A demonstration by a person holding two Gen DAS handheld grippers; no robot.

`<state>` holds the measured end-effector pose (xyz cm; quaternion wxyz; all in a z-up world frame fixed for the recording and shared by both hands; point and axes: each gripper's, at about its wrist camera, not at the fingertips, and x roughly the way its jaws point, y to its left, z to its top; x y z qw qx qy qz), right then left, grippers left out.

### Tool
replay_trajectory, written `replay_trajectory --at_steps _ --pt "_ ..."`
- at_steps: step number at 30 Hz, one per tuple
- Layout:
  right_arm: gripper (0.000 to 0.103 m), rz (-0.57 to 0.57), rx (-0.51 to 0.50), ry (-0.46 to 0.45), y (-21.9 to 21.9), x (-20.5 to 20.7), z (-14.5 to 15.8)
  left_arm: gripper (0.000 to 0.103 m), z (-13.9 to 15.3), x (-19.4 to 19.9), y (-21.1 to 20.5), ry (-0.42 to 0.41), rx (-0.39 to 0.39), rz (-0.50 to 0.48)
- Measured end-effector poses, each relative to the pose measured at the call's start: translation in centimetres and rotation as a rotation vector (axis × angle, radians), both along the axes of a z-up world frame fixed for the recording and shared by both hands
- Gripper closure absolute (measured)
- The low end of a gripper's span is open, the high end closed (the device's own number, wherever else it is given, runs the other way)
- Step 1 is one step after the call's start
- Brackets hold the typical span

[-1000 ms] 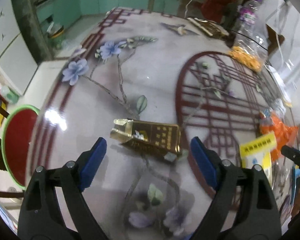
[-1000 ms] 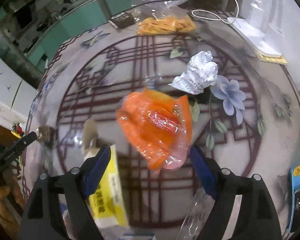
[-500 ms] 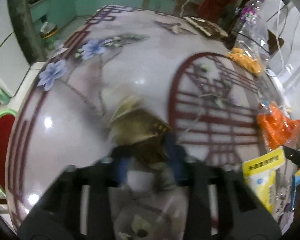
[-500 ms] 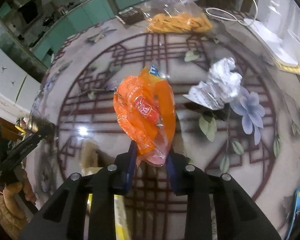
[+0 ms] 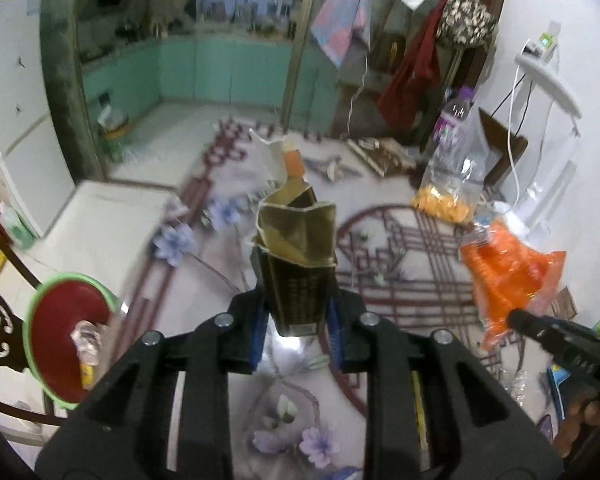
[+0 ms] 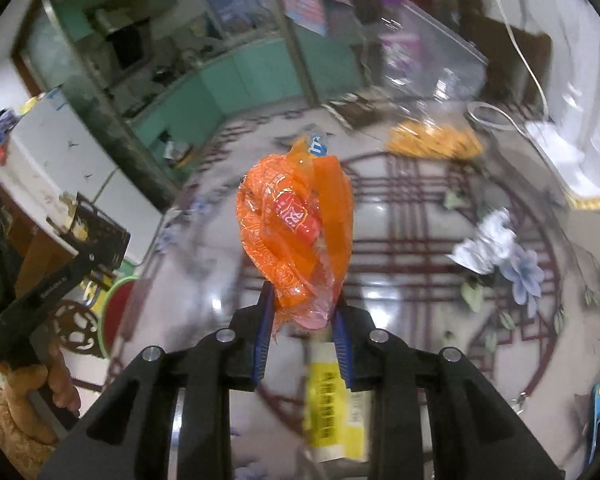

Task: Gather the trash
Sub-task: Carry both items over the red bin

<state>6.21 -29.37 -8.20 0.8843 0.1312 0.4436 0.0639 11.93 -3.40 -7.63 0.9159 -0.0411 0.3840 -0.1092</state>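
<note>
Trash is held in both claws above the flower-patterned glass table [image 5: 400, 248]: the left claw [image 5: 296, 328] is clamped on a crumpled gold cardboard carton [image 5: 298, 264], the right claw [image 6: 302, 332] on a crinkled orange plastic wrapper [image 6: 296, 236].

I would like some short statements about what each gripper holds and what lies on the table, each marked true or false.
1. The left gripper is shut on the crushed gold cardboard box. True.
2. The right gripper is open. False: it is shut on the orange plastic wrapper.
3. The crumpled white paper ball lies on the patterned glass table. True.
4. The clear bag of yellow snacks is held by a gripper. False: it rests on the table.
</note>
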Motion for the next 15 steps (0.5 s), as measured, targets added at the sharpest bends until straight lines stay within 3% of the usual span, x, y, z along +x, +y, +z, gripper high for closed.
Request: replay_trajectory --at_steps 6,15 --pt "0.075 0.104 0.002 -0.049 4.6 -1.8 2.4 0.078 3.8 -4.0 2.0 -0.067 0.005 0.033" --pt "0.075 0.201 -0.013 -0.12 9.4 -2.9 5.2 0.078 6.4 -7.0 6.0 -0.124 0.007 0.121"
